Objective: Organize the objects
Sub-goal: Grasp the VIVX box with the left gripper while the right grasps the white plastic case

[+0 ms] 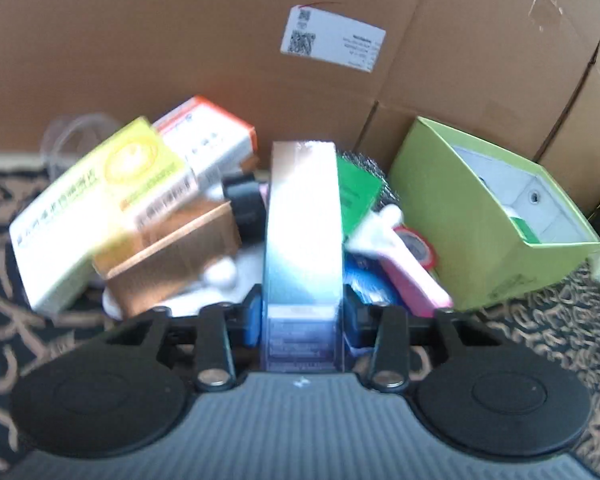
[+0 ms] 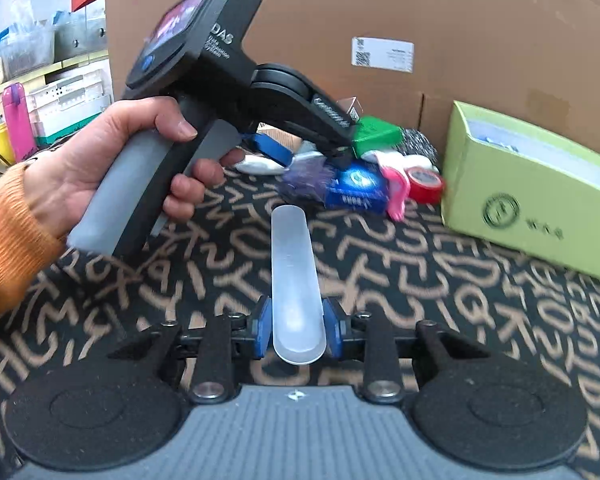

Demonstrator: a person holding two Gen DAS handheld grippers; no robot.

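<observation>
Plainly, the left tool (image 1: 303, 316) is clamped on a tall pale carton (image 1: 302, 224), its long axis running straight ahead toward twelve o'clock; the green open box (image 1: 476, 240) lies at two o'clock from it, just beside the pile. The right tool (image 2: 297, 328) grips a frosted plastic case (image 2: 293, 280), also pointing to twelve, with that same green open box (image 2: 528, 196) at two o'clock, well apart across the patterned tabletop (image 2: 420, 280); the left tool seems nearer.
</observation>
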